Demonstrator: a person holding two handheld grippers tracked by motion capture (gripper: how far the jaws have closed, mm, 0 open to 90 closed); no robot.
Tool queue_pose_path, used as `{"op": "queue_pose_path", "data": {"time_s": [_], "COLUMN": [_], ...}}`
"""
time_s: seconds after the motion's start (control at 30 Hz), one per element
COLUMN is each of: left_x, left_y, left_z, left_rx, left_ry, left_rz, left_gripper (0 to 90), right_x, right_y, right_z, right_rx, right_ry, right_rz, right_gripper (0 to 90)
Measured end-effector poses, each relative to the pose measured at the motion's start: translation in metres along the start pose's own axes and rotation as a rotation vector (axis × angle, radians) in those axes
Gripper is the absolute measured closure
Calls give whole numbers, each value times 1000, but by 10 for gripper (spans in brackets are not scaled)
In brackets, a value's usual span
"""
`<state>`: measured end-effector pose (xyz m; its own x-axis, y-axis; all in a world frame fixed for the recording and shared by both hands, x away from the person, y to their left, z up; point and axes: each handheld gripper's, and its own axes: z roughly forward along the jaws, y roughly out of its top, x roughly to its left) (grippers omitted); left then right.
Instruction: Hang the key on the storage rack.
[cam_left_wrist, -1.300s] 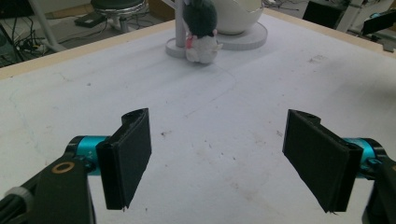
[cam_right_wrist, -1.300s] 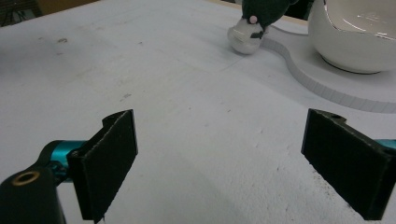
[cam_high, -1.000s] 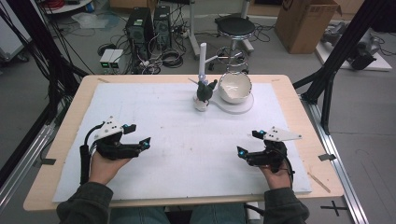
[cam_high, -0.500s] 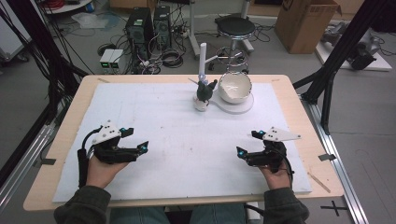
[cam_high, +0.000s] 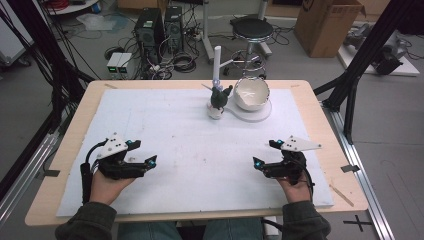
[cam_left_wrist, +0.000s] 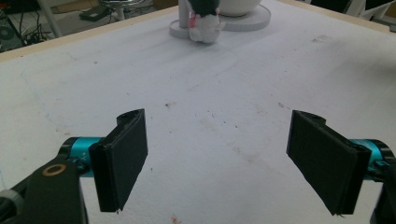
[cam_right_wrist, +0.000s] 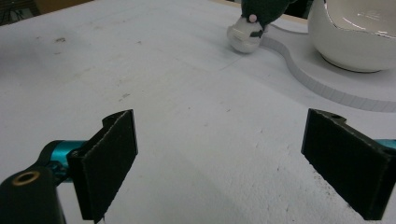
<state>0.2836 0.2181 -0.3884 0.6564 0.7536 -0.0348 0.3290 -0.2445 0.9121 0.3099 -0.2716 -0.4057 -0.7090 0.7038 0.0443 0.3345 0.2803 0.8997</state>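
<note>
Beyond the far edge of my table (cam_high: 320, 120) the floor is crowded with computer towers, coiled cables, a round stool and a cardboard box; I can read no brand, label or writing on any of it, nor on the things I work with. Across the wooden tabletop lies a white mat (cam_high: 190, 145), faintly stained and speckled.

At the far middle of that mat sits a flat white base (cam_high: 260, 116) carrying a white bowl (cam_high: 251, 93), with a thin white post standing up just left of it. Leaning at the foot of that post is a small plush toy (cam_high: 218, 102), dark green above and white below, with a pink spot showing in the right gripper view (cam_right_wrist: 247, 28).

Well apart from the toy, near my side of the table, I hold both tools low over the mat. My left gripper (cam_high: 141, 153) points inward from the left; its jaws have just been opening and now stand spread wide, with bare mat between them in the left gripper view (cam_left_wrist: 224, 163). My right gripper (cam_high: 265, 152) faces it from the right side, its jaws likewise wide apart and gripping nothing (cam_right_wrist: 224, 168). From both gripper views the toy lies far ahead, beyond the pads, nearer the right one's line than the left's
</note>
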Motion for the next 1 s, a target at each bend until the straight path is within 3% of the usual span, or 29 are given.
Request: {"op": "queue_pose_path", "data": {"time_s": [1.0], "left_x": [3], "left_y": [-23], "left_z": [-20], "left_rx": [9], "left_ry": [26], "left_rz": [-16], "left_gripper": [207], "right_x": [2], "right_y": [1], "right_z": [4], "right_rx": [17], "right_ry": [11], "right_rz": [-4], "right_gripper": [99]}}
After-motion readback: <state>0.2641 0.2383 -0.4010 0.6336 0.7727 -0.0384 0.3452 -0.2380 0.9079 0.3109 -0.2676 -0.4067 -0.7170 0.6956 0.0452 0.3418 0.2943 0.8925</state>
